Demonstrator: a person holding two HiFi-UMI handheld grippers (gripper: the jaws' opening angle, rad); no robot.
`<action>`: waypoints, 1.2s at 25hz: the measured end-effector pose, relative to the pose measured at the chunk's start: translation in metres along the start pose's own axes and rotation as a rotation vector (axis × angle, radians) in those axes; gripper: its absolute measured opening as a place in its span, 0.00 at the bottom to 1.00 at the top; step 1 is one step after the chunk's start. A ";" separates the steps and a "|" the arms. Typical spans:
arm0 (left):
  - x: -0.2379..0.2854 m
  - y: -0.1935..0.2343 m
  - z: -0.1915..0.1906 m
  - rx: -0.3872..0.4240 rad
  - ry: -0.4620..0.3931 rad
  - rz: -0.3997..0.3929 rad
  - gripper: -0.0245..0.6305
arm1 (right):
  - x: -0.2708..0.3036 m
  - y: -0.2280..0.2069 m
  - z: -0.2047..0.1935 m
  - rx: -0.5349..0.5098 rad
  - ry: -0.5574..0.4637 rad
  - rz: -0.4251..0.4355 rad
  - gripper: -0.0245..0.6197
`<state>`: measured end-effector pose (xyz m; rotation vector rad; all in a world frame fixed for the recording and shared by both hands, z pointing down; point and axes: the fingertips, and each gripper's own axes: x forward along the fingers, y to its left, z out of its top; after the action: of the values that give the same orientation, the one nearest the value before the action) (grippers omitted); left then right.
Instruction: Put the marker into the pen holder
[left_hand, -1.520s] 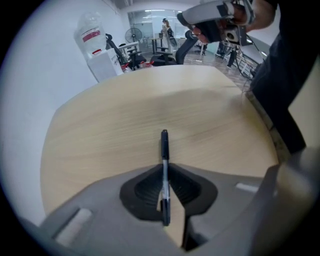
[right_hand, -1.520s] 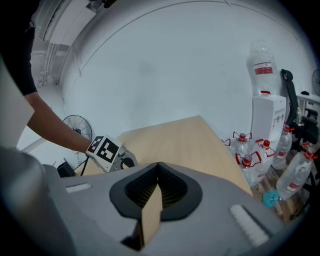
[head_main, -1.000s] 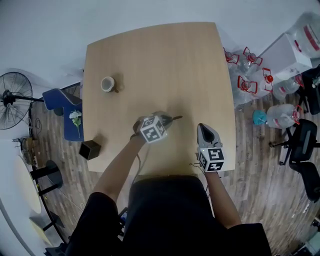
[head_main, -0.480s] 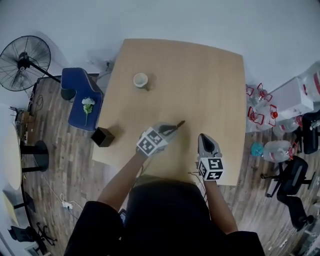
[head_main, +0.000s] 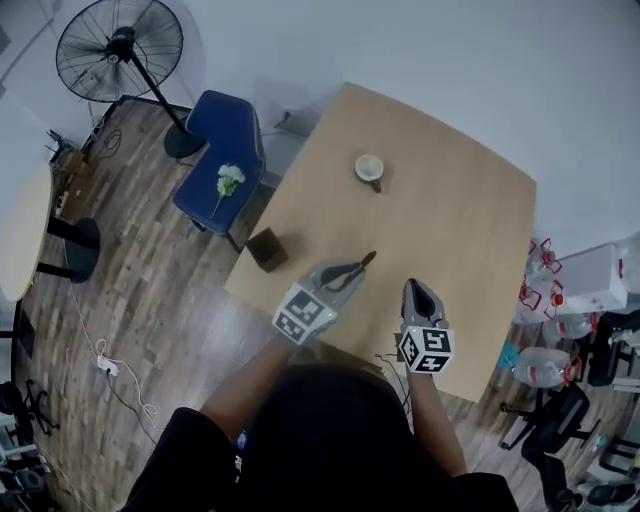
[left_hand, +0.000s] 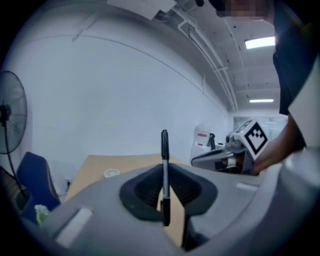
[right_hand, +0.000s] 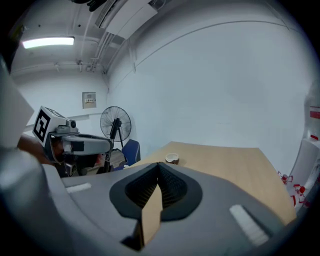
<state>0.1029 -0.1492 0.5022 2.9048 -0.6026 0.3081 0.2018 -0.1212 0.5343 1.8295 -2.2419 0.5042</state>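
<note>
Left gripper (head_main: 343, 272) pinches marker (left_hand: 164, 150) above table (head_main: 460, 210) — long axis upright across jaws in left gripper view, upper end sticking past them. Pen holder (head_main: 267, 249) at table's left edge, well apart. Right gripper (head_main: 413, 290) — jaws pressed together, empty.

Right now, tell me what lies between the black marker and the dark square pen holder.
Head view: only bare light-wood table between black marker and dark pen holder.

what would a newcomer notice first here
The slim black marker clamped crosswise in the left gripper, held above the light wooden table. Next, the small black square pen holder near the table's left corner, and the right gripper shut on nothing.
</note>
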 end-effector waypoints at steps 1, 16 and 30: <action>-0.022 0.008 0.006 0.011 -0.031 0.036 0.11 | 0.005 0.019 0.005 -0.011 -0.007 0.016 0.04; -0.313 0.132 -0.033 0.070 -0.283 0.493 0.11 | 0.079 0.267 0.026 -0.174 -0.194 0.117 0.04; -0.321 0.185 -0.091 0.038 -0.154 0.534 0.11 | 0.142 0.300 0.006 -0.237 -0.135 0.191 0.04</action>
<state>-0.2758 -0.1786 0.5367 2.7669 -1.4109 0.1558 -0.1206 -0.2006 0.5410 1.5853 -2.4584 0.1382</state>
